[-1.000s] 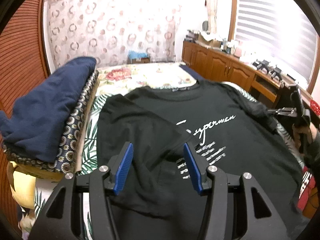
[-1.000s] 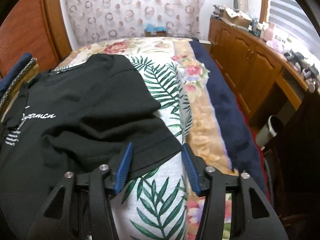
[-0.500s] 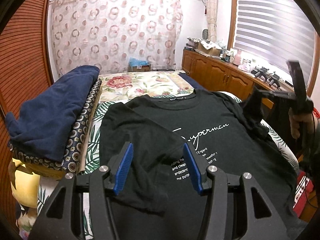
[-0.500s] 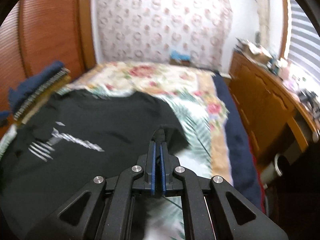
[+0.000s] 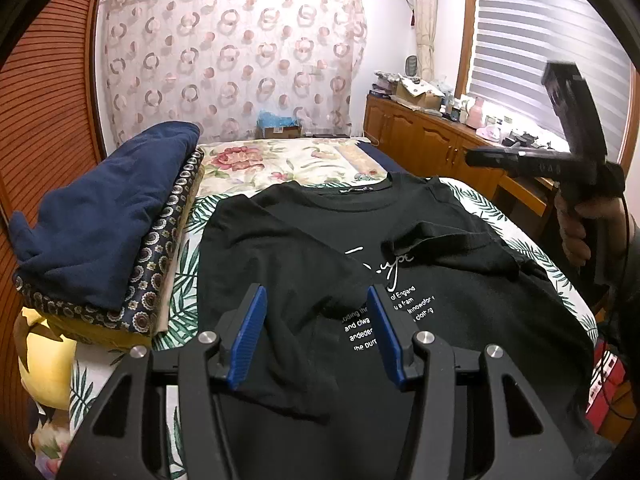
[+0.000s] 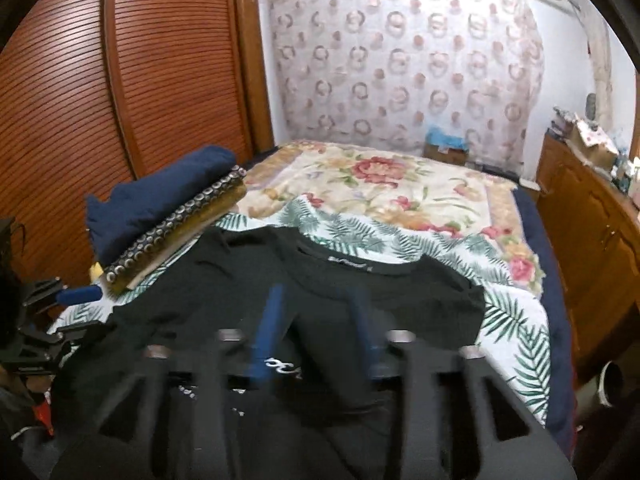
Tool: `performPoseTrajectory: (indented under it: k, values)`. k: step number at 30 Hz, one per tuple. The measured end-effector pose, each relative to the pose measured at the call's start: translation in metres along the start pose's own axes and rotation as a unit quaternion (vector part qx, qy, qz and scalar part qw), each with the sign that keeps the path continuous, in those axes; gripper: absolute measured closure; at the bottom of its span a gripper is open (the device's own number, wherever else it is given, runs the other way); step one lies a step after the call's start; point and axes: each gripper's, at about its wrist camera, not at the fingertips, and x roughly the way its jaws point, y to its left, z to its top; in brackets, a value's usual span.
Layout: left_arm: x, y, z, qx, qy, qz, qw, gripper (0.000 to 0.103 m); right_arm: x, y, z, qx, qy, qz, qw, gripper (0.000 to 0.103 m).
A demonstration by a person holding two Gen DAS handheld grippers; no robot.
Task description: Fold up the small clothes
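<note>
Black T-shirt (image 5: 400, 248), white print reading partly "of England", lies across the bed (image 5: 304, 160) near edge; left gripper (image 5: 316, 332) parted, empty; right gripper (image 6: 316, 332) just reopening, empty.

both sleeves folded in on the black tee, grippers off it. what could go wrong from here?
1. The right sleeve lies bunched and skewed across the black T-shirt; folding further may lock in that crease.
2. The right gripper, whose jaws have just been opening with nothing between them, could snag the cloth if it comes back low.
3. The left gripper hovers open over the left sleeve; closing might pinch several layers.
</note>
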Motion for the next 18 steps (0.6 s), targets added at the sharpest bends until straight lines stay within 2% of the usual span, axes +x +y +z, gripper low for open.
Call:
performPoseTrajectory:
  k: [4,8,12,18]
  values:
    - [0.004,-0.004,-0.002,0.001,0.006,-0.004,1.0,0.051,-0.006,-0.018,-0.017,0.0,0.019,-0.032,0.999,0.06]
    - [0.008,-0.009,-0.004,0.004,0.013,-0.006,0.9999,0.051,0.0,-0.041,-0.051,0.009,0.058,-0.07,0.996,0.06]
    - [0.009,-0.011,-0.004,0.007,0.016,-0.007,0.9998,0.051,0.008,-0.058,-0.081,0.028,0.09,-0.085,0.992,0.06]
    - [0.009,-0.012,-0.004,0.007,0.016,-0.006,0.9998,0.051,0.015,-0.06,-0.1,0.043,0.109,-0.083,0.99,0.06]
